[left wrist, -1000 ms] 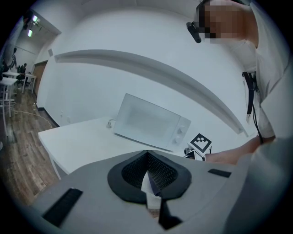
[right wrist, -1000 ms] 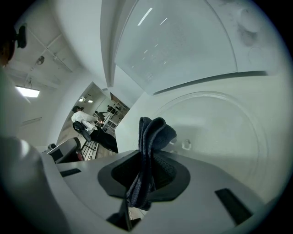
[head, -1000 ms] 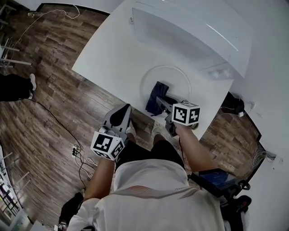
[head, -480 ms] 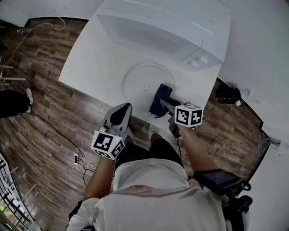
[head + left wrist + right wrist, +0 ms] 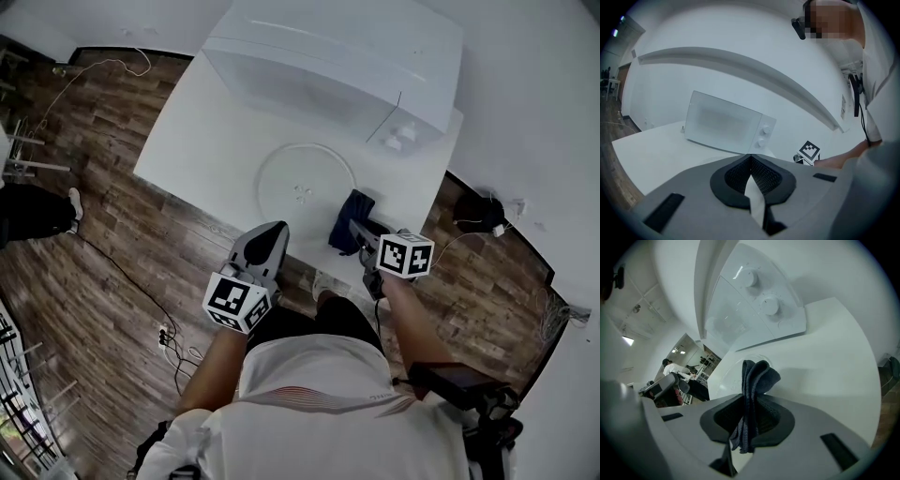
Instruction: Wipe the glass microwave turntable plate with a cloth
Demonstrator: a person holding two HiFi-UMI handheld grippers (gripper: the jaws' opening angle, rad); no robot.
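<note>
On the white table before a microwave, the unbraced glass turntable plate could skid toward the near edge under a hard wipe; the right gripper pinches the cloth at its rim, and the left gripper is pressed together, empty.

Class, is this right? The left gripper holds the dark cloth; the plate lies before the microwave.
No: the right gripper holds the cloth, as the right gripper view shows. The plate does lie before the microwave.
</note>
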